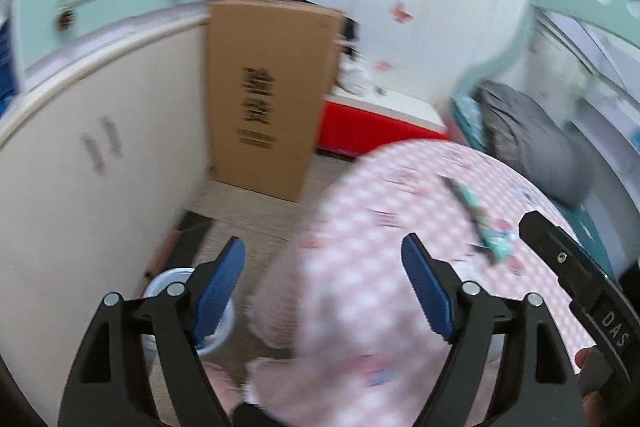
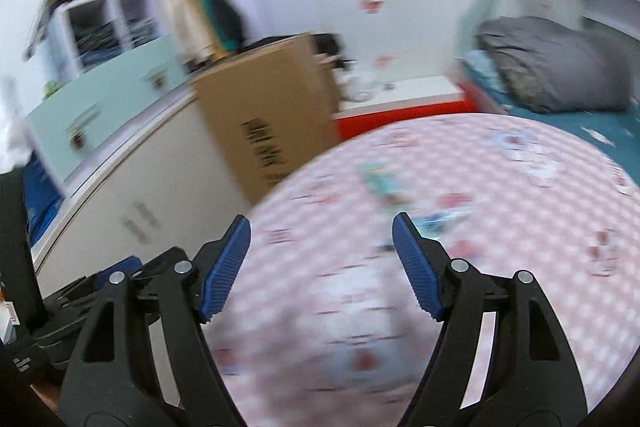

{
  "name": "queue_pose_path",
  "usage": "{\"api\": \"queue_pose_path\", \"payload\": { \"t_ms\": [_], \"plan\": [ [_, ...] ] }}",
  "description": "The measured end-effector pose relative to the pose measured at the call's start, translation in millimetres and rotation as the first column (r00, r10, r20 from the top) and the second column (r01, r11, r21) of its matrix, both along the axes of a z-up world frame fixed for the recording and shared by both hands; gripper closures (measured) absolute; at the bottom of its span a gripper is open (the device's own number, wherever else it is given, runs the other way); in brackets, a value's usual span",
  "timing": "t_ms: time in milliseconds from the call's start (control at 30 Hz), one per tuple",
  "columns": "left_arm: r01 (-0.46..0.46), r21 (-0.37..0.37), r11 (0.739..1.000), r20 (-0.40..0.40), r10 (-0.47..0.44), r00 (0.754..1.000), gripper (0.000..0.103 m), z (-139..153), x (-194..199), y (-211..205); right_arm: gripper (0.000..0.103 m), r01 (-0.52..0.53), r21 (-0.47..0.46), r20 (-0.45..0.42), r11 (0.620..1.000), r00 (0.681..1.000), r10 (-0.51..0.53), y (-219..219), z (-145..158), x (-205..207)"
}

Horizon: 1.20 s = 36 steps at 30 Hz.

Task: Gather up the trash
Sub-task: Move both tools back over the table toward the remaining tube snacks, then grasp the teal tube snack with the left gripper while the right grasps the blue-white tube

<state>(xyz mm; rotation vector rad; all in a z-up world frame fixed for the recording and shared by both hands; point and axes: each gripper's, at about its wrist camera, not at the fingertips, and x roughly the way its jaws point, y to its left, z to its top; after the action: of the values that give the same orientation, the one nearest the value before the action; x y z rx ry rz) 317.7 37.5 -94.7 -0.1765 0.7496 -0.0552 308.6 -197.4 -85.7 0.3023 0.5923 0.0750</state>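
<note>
The left gripper point(image 1: 324, 283) hangs over the near edge of the pink checked tablecloth point(image 1: 360, 227), its blue pads point(image 1: 222, 291) spread wide with nothing between them. The right gripper point(image 2: 322, 267) is spread apart too, empty, with only blurred pink cloth showing between its blue pads point(image 2: 416, 267). Both views are smeared, so fine detail is lost. In the left wrist view, below the left finger, a white cup-like tub point(image 1: 168, 281) stands on the floor beside the table; what it holds cannot be made out. Out on the cloth lies the trash: a teal printed wrapper point(image 1: 486, 227), stretched across the right part of the table, clear of both grippers; in the right wrist view the same teal scrap point(image 2: 380, 183) sits just beyond the right finger. The body of the right gripper point(image 1: 580, 279) edges in at the right of the left view. Further out, a tall cardboard box point(image 1: 268, 95) stands against a cream cabinet point(image 1: 100, 155), with a red-sided low unit point(image 1: 372, 127) behind the table and a grey cushion point(image 2: 556, 67) on teal bedding point(image 2: 580, 127).
</note>
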Motion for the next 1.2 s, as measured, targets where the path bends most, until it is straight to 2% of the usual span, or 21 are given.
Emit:
{"api": "queue_pose_path", "payload": {
  "t_ms": [133,267,467,600,800,867,1000,1200],
  "plan": [
    [0.102,0.015,0.995,-0.031,-0.102,0.994,0.024,-7,20,-69,0.029,0.103,0.024,-0.046,0.994,0.994,-0.102,-55,-15,6],
    [0.167,0.041,0.985,-0.056,-0.164,0.985,0.024,-16,41,-121,0.029,0.156,0.052,-0.081,0.986,0.985,-0.152,-90,-31,15],
    [0.223,0.030,0.974,-0.109,-0.218,0.970,0.024,-35,75,-164,0.028,0.178,0.074,-0.124,0.981,0.978,-0.168,-111,-50,30],
    [0.226,0.033,0.974,-0.157,-0.218,0.963,0.025,-51,96,-179,0.029,0.175,0.088,-0.141,0.981,0.977,-0.162,-115,-57,36],
    [0.247,-0.004,0.969,-0.210,-0.243,0.947,0.054,-65,115,-182,0.029,0.146,0.088,-0.164,0.985,0.978,-0.130,-105,-62,46],
    [0.267,-0.035,0.963,-0.218,-0.268,0.938,0.085,-66,117,-180,0.029,0.134,0.089,-0.172,0.987,0.978,-0.117,-100,-62,47],
    [0.282,-0.065,0.957,-0.205,-0.289,0.935,0.090,-62,111,-170,0.029,0.104,0.085,-0.192,0.991,0.978,-0.086,-88,-62,50],
    [0.226,-0.013,0.974,-0.131,-0.226,0.965,0.091,-49,93,-130,0.029,0.050,0.096,-0.235,0.994,0.972,-0.026,-59,-65,64]
  ]
}}
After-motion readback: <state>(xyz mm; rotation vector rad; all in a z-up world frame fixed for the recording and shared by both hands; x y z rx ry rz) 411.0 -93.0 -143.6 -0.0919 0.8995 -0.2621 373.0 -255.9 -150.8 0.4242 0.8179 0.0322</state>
